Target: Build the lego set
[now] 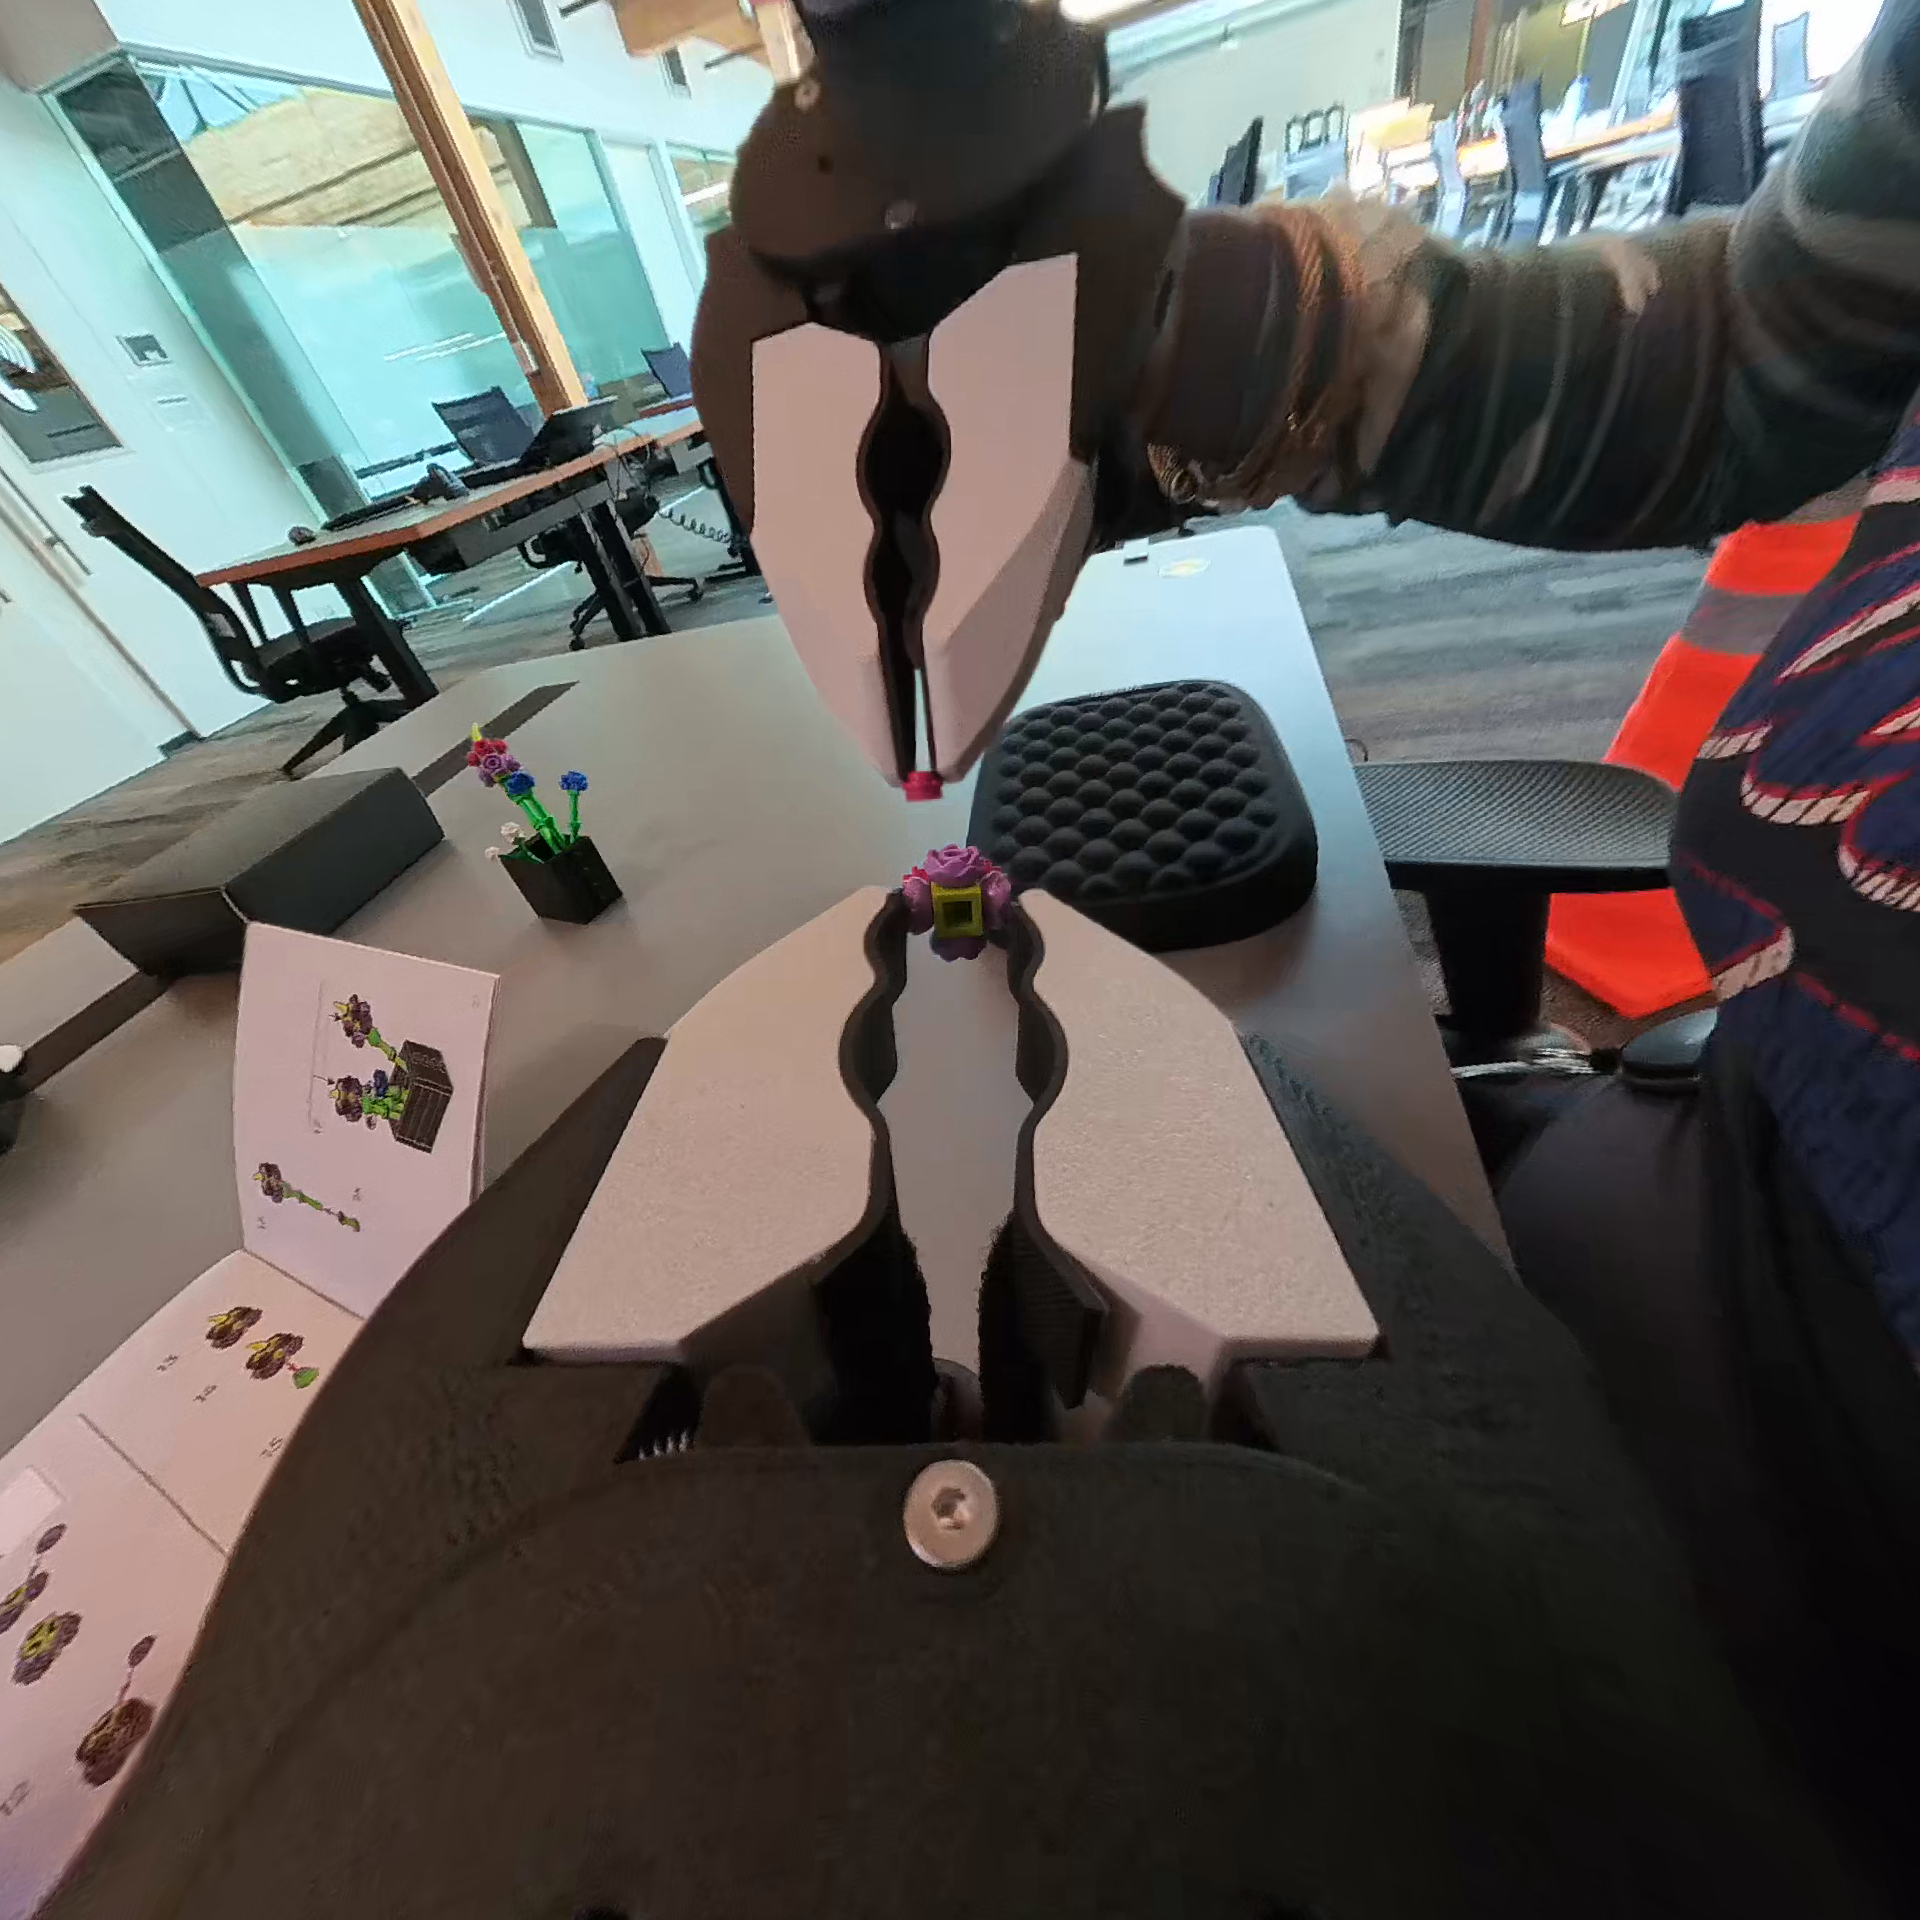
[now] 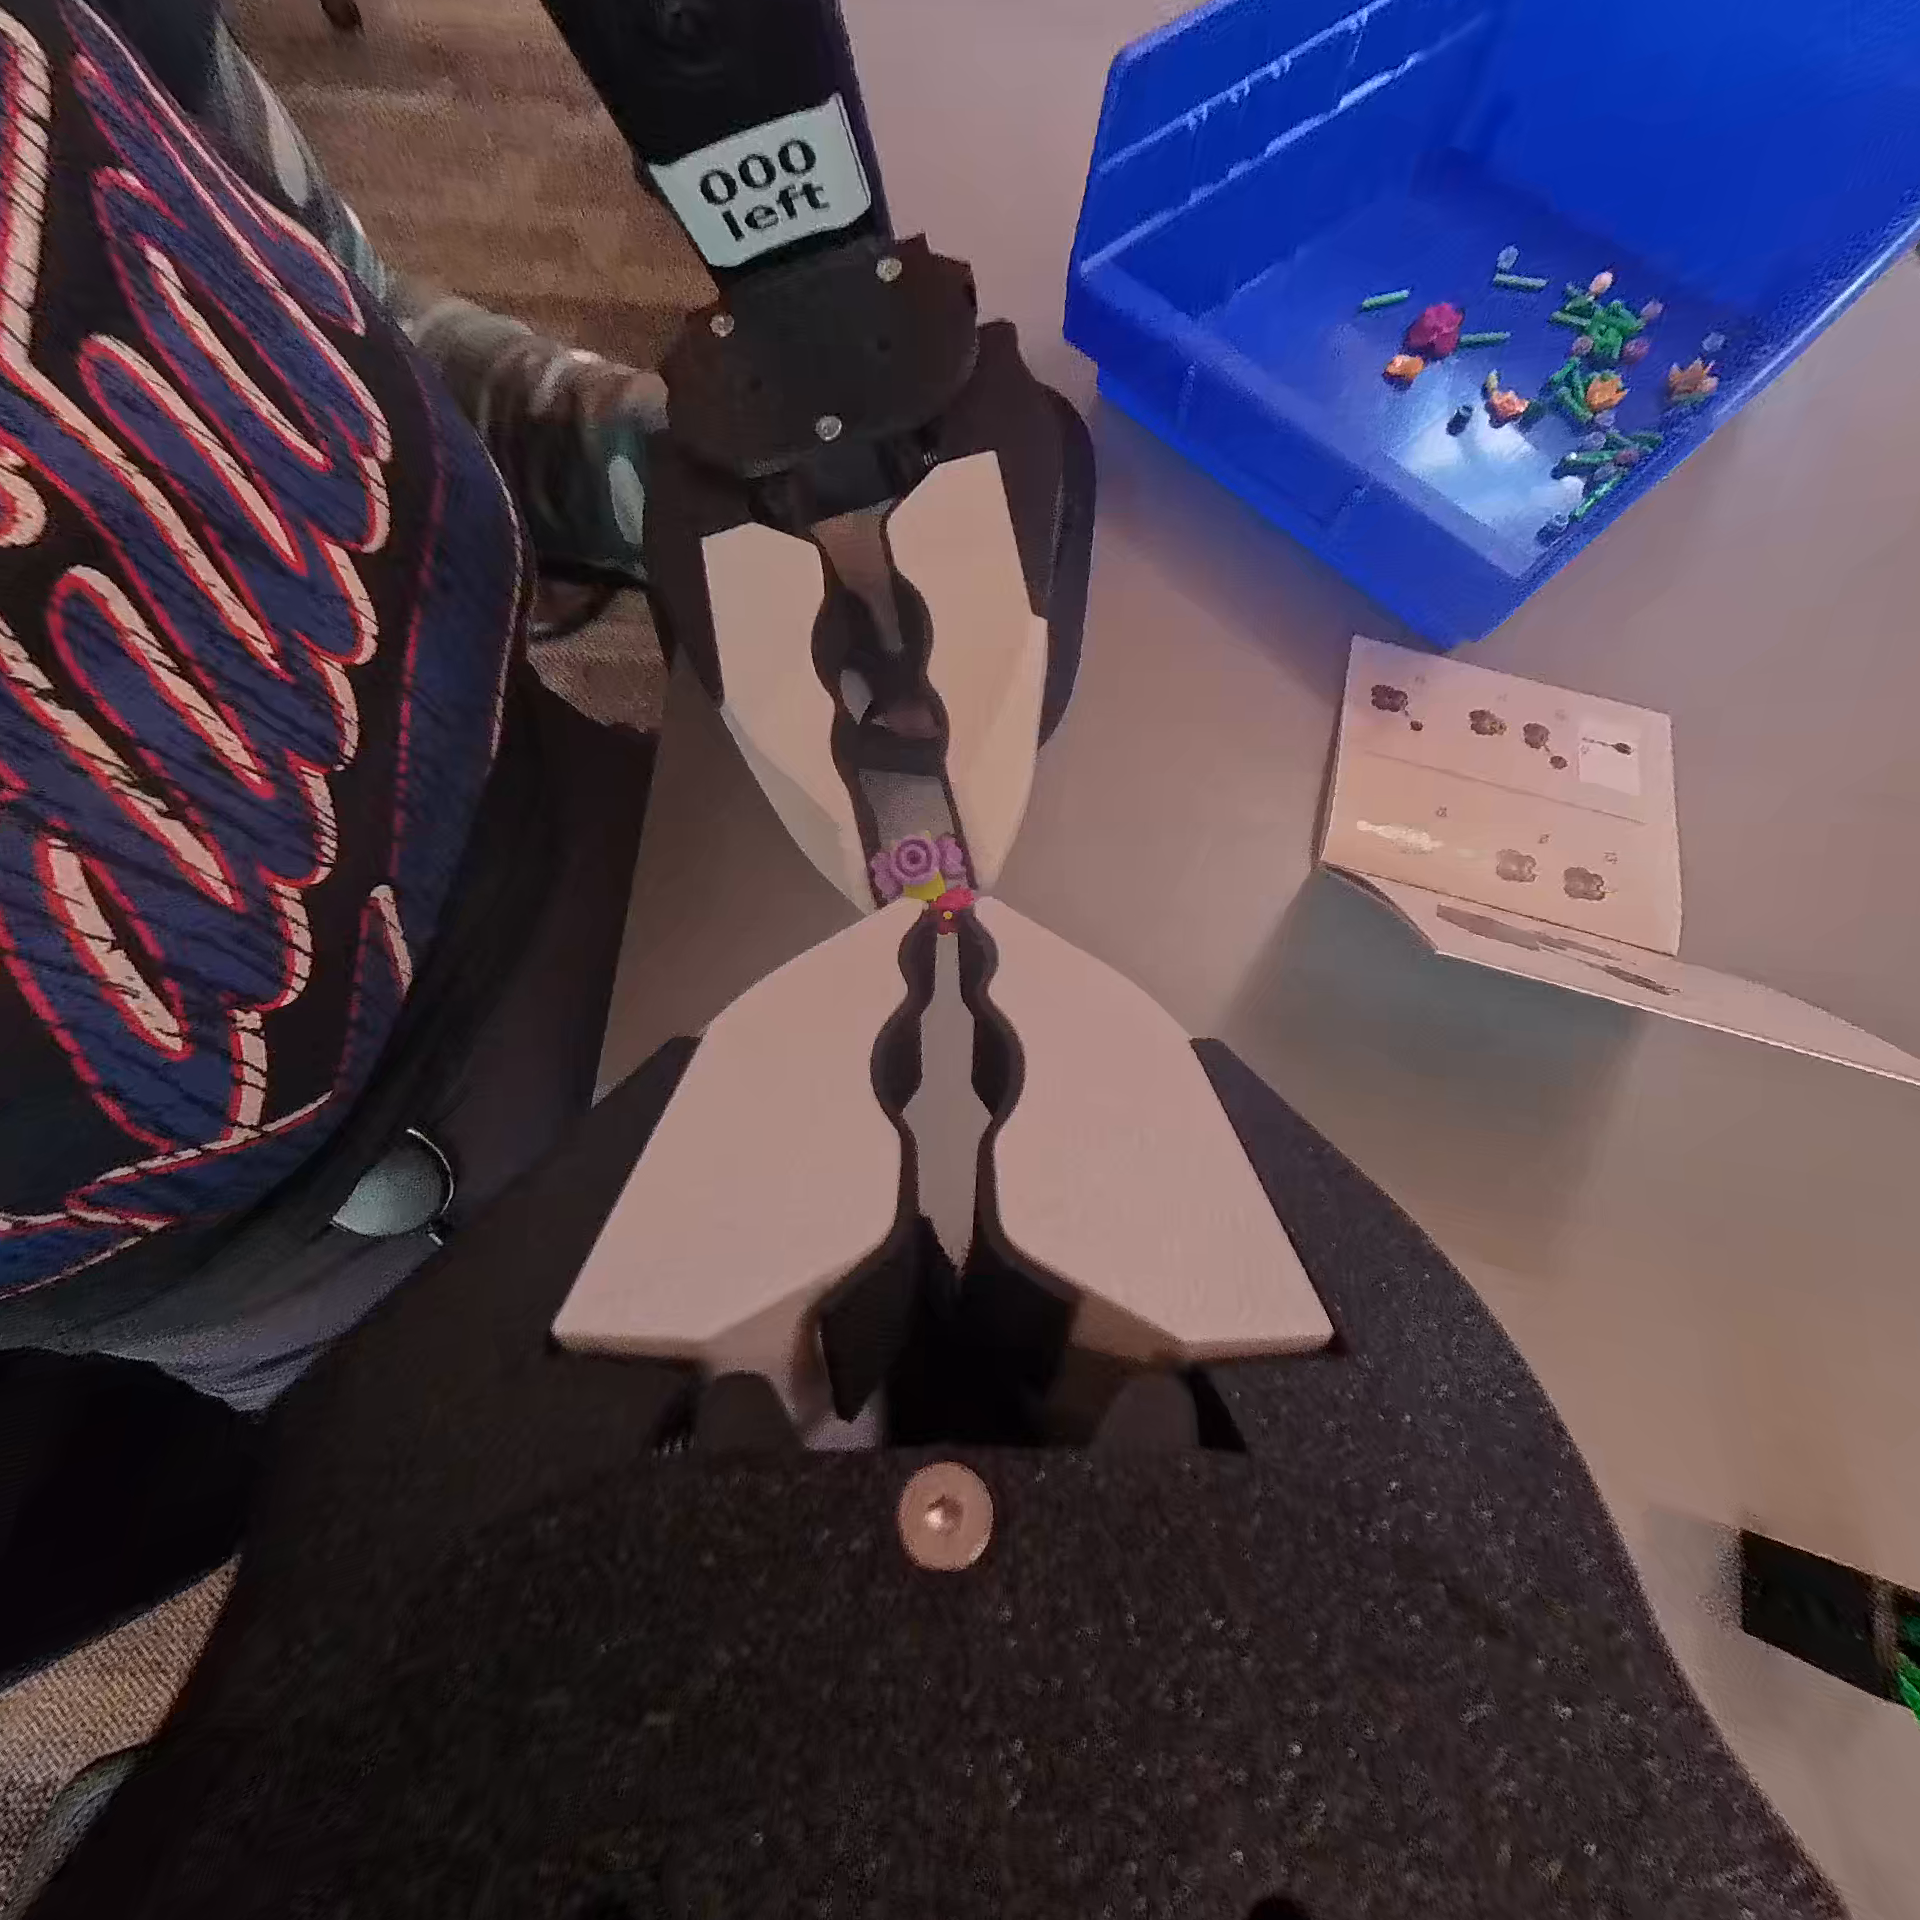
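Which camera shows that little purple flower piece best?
The left wrist view: the purple flower piece sits sharp and unobstructed at the left claw tip. The right wrist view shows it smaller and blurrier, partly behind the red piece.

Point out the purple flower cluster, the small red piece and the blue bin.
purple flower cluster (image 1: 954,902): left wrist view, on its lime-green centre block.
small red piece (image 1: 922,787): left wrist view, on its round side below the far fingertips.
blue bin (image 2: 1226,312): right wrist view, on its front wall.

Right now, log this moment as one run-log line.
left gripper: shut on purple flower cluster | right gripper: shut on pink stud | stud just above cluster, apart | next, probably: press on
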A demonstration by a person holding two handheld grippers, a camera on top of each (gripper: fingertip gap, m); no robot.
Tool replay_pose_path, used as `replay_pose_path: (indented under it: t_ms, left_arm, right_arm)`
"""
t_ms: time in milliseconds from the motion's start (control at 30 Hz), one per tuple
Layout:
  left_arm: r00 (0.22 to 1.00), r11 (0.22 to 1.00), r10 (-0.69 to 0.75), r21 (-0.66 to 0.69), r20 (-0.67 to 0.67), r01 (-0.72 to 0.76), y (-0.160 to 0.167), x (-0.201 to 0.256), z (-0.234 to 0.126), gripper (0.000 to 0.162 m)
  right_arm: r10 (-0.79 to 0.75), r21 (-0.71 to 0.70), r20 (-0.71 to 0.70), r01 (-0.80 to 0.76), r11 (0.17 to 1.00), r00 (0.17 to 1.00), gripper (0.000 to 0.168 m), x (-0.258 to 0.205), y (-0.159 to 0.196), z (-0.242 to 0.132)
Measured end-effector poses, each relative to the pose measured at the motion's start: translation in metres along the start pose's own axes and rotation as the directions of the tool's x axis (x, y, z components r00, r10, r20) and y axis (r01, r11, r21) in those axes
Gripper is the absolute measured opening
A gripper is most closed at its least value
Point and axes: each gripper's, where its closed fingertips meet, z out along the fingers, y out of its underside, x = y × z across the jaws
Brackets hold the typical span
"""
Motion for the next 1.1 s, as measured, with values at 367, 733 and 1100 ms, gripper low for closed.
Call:
replay_pose_path:
  t_ms: [367,733,1100]
  left_arm:
    - [0.995,0.995,0.084,-0.054,0.058,-0.081,0.005,0.0,0.004,0.018]
    - [0.957,0.969,0.244,-0.003,0.16,-0.246,-0.007,-0.003,-0.005,0.018]
    - [0.921,0.927,0.352,0.072,0.164,-0.367,-0.021,0.007,-0.011,0.018]
  right_arm:
    - [-0.065,-0.11,-0.081,0.056,0.992,0.995,0.004,-0.003,0.01,0.01]
    - [-0.126,-0.1,-0.158,0.111,0.989,0.979,0.004,-0.005,-0.002,0.01]
    - [-0.132,-0.024,-0.12,0.13,0.991,0.984,0.004,-0.017,-0.009,0.01]
